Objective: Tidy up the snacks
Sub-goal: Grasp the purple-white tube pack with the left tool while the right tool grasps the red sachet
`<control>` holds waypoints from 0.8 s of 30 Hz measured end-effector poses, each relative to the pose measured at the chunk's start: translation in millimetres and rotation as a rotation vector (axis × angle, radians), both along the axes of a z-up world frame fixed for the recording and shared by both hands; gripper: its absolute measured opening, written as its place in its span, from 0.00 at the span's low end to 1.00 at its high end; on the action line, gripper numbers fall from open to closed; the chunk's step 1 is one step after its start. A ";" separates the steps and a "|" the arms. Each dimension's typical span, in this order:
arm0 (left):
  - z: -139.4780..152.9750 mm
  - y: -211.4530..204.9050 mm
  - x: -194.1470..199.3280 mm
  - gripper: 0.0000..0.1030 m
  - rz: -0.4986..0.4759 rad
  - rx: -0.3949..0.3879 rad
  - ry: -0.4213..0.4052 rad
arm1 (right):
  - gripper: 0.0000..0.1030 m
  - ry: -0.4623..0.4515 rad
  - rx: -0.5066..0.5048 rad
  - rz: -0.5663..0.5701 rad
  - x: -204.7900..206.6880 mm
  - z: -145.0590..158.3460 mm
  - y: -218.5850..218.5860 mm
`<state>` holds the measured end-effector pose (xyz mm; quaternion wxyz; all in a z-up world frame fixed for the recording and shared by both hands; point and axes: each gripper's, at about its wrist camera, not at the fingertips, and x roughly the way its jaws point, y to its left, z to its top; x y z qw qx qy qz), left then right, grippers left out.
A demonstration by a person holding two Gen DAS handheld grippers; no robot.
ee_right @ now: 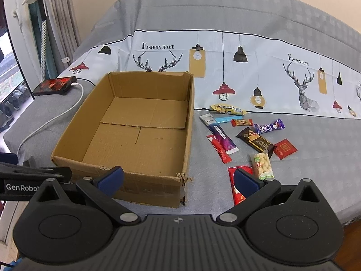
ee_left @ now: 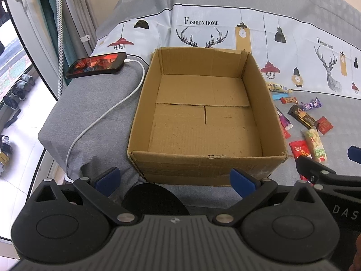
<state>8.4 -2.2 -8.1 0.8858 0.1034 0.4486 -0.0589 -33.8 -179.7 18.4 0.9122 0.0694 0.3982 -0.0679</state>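
Note:
An open, empty cardboard box (ee_left: 198,155) (ee_right: 74,158) sits on a grey bed cover. Several wrapped snacks lie to its right: a clear pack of puffed pieces (ee_right: 261,163) (ee_left: 315,144), a red packet (ee_right: 237,180) (ee_left: 299,150), a dark bar (ee_right: 256,139), a purple stick (ee_right: 220,133), a purple candy (ee_right: 269,126) and a small red square packet (ee_right: 284,149). My left gripper (ee_left: 174,177) hovers open in front of the box's near wall. My right gripper (ee_right: 178,177) is open at the box's near right corner, its right finger over the red packet.
A phone (ee_left: 97,65) (ee_right: 55,85) on a white charging cable (ee_left: 108,113) lies left of the box near the bed's edge. A printed white cloth (ee_right: 248,67) covers the far side. Curtains and a window stand at the left; shoes sit on the floor below.

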 end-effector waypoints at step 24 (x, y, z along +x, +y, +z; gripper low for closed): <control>21.7 -111.8 33.6 1.00 -0.167 -0.026 -0.048 | 1.00 -0.036 0.037 -0.302 -20.6 -21.1 -146.7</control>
